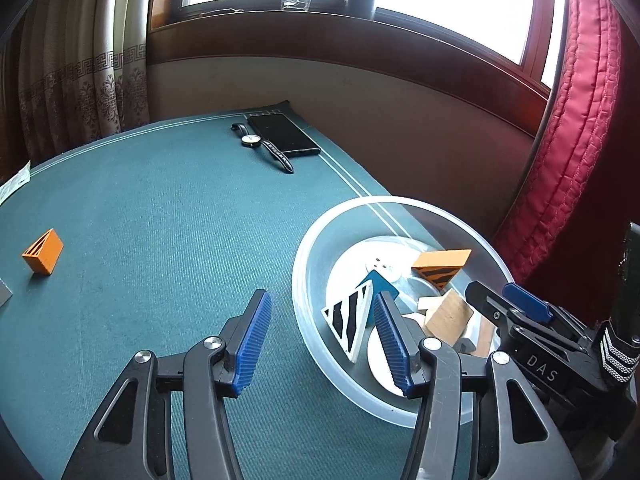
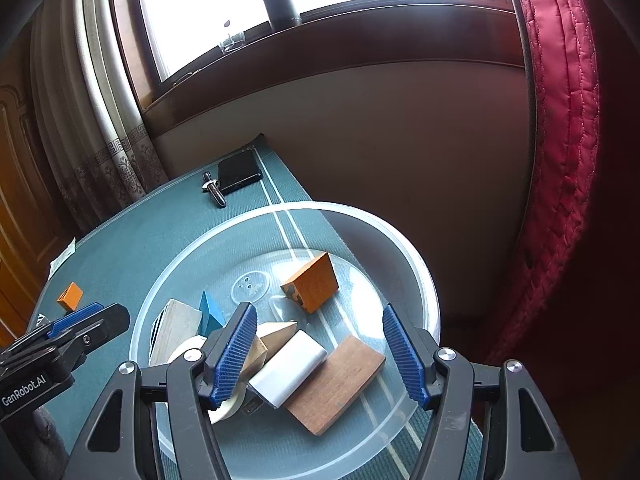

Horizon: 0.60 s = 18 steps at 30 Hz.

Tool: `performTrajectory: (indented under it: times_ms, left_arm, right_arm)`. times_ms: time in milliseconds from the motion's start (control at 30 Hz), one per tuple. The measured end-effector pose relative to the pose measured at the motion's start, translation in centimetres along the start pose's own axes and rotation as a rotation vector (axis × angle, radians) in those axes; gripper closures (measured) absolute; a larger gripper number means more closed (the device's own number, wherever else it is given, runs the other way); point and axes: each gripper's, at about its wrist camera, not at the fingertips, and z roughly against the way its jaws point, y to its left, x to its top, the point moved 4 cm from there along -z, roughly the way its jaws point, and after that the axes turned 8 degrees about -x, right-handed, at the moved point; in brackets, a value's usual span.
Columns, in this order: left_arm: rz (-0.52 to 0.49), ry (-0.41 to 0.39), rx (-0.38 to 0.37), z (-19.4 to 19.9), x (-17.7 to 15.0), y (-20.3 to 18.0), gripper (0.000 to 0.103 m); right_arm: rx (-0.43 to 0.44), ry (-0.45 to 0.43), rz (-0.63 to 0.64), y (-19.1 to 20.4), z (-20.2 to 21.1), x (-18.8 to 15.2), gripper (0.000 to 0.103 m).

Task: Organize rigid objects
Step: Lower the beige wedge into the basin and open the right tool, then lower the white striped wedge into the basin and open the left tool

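Note:
A clear plastic bowl (image 1: 304, 264) (image 2: 420, 280) stands at the right edge of the green mat. In it lie an orange block (image 1: 440, 266) (image 2: 312, 282), a blue wedge (image 1: 382, 282) (image 2: 210, 312), a white block (image 2: 288, 368), a brown wooden board (image 2: 336, 384) and a white triangle with black stripes (image 1: 350, 320) (image 2: 176, 332). That triangle leans on the bowl's near wall. My left gripper (image 1: 322, 304) (image 2: 88, 320) is open across the rim, one finger inside, pads off the triangle. My right gripper (image 2: 319, 314) (image 1: 516, 308) hangs open above the bowl, holding nothing. Another orange block (image 1: 42, 255) (image 2: 70, 296) lies on the mat, far left.
A black phone (image 1: 284, 140) and a wristwatch (image 1: 260, 146) lie at the mat's far corner. A paper slip (image 1: 16, 180) sits at the left edge, and a grey object (image 1: 3, 292) shows just below it. Red quilted fabric (image 1: 568, 140) hangs at the right.

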Motion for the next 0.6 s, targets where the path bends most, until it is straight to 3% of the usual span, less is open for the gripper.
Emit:
performTrajectory:
  times_ms: [600]
  left_arm:
    - [0.045, 0.002, 0.070, 0.7, -0.4, 2.2, 0.033]
  right_arm:
    - [0.002, -0.019, 0.022, 0.9, 0.6, -0.1, 0.033]
